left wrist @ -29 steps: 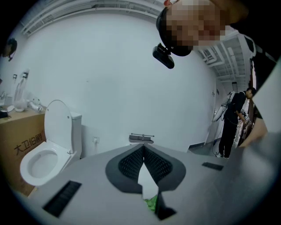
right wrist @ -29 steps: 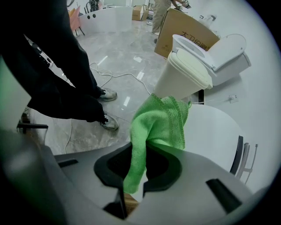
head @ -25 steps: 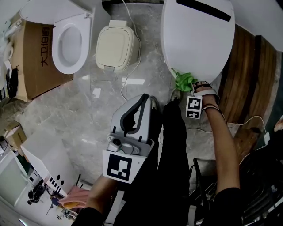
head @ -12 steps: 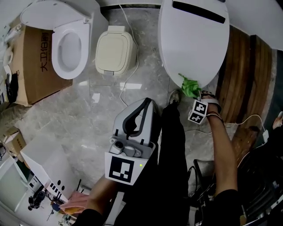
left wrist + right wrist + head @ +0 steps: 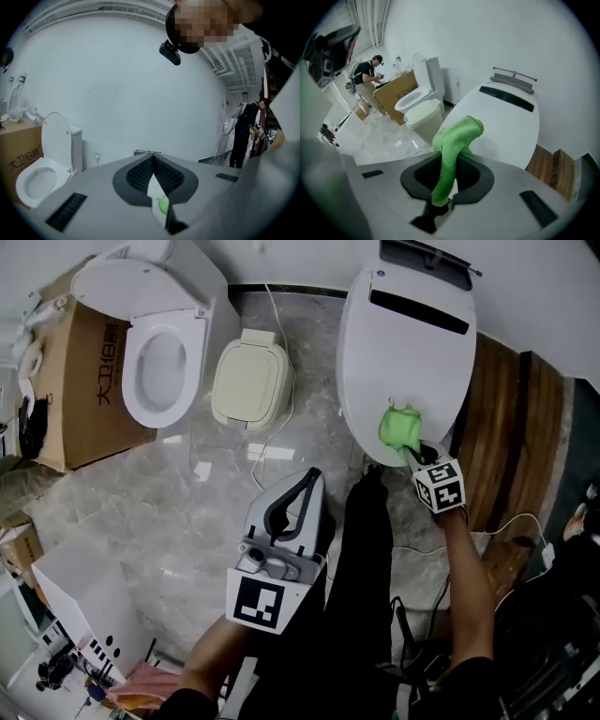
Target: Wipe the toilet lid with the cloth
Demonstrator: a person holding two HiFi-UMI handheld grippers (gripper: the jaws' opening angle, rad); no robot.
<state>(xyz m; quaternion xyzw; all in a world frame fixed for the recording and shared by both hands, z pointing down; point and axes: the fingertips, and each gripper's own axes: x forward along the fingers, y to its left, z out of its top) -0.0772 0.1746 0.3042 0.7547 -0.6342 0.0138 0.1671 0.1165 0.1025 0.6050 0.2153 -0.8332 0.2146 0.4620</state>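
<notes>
on the white toilet lid (image 5: 412, 343), right gripper (image 5: 412, 451) clamps green cloth (image 5: 398, 426); left gripper (image 5: 153, 158) closed, empty.

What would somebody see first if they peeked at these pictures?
The bright green cloth, pinched in the right tongs, pops out against the big white toilet lid at the top right. Next comes the second toilet with its lid up at the top left, beside a cardboard box.

Two toilets (image 5: 412, 352) (image 5: 161, 371) and two grippers (image 5: 307, 474) (image 5: 412, 454) — one per hand. One green cloth (image 5: 400, 426), one beige bin (image 5: 250, 381), two cardboard boxes (image 5: 80, 381) (image 5: 17, 545).
</notes>
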